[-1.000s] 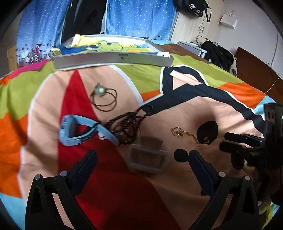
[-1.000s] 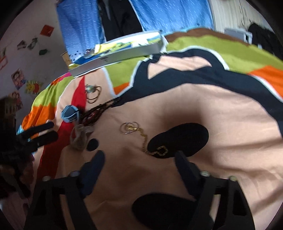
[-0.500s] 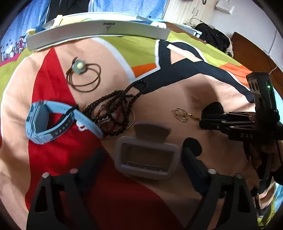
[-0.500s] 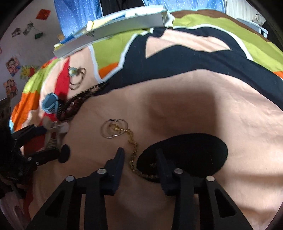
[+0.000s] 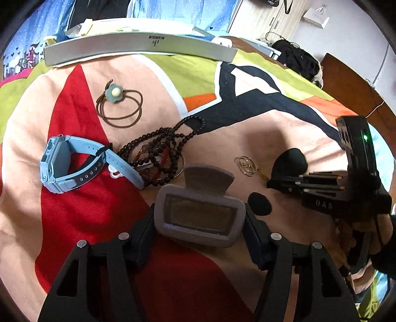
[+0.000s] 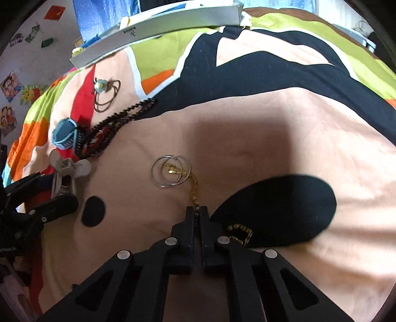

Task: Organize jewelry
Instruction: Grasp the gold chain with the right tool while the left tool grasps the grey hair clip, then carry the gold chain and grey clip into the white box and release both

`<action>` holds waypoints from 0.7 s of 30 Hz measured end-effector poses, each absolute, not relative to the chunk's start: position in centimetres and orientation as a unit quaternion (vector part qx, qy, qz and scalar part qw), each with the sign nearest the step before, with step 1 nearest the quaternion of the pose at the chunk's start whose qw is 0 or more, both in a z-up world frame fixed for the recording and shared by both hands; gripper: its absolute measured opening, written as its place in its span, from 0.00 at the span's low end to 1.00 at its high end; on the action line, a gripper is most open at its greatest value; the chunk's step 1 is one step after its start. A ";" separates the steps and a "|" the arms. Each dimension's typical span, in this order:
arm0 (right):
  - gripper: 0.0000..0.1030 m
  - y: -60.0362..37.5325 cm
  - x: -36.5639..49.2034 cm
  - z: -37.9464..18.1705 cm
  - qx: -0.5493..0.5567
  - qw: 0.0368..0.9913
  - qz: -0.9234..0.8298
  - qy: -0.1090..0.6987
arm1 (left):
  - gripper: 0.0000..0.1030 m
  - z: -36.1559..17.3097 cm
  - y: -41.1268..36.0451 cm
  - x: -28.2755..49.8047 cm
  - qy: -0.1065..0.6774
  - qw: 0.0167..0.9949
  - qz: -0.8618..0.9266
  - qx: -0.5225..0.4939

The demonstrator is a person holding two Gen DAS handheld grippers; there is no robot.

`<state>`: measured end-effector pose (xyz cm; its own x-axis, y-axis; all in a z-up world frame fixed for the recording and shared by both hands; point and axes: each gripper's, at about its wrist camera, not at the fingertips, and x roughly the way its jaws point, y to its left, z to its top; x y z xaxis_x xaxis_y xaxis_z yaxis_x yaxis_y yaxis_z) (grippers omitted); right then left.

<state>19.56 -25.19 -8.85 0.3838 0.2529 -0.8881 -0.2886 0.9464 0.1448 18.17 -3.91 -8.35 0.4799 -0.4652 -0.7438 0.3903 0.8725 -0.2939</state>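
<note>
Home bedroom. Work surface is a bed with a bright cartoon-print bedspread (image 5: 153,81) in red, green, orange, peach, black. Blue dotted curtains (image 5: 188,11) hang behind it. Pale wardrobe (image 5: 257,19) against the wall, dark clothes (image 5: 294,58) heaped beside it, wooden board (image 5: 351,86) at the bed's edge. Cartoon stickers (image 6: 11,84) on the white wall.

A grey claw hair clip (image 5: 200,218) lies nearest. Just beyond it sits a tangle of dark bead necklaces (image 5: 160,153), a blue watch (image 5: 71,166) to its left, a gold chain with hoops (image 6: 183,175) to its right, and a brown flower hair tie (image 5: 118,106) farther left.
</note>
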 end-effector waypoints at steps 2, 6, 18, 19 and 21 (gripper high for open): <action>0.04 -25.6 18.5 -8.2 0.013 0.834 0.170 0.525 | 0.56 -7.9 -4.1 17.7 0.436 0.863 -0.252 -0.044; 0.03 -25.9 16.1 -6.8 0.067 0.832 0.196 0.514 | 0.56 -6.7 -4.3 16.9 0.417 0.867 -0.267 -0.053; 0.03 -22.6 13.4 0.1 0.103 0.858 0.243 0.441 | 0.56 -2.5 -3.5 15.6 0.374 0.882 -0.274 -0.081; 0.03 -22.4 13.6 0.8 0.103 0.860 0.247 0.435 | 0.56 -1.8 -3.1 15.4 0.364 0.886 -0.273 -0.085; 0.03 -22.0 14.1 2.4 0.100 0.862 0.260 0.424 | 0.56 -0.9 -2.5 15.3 0.349 0.894 -0.265 -0.094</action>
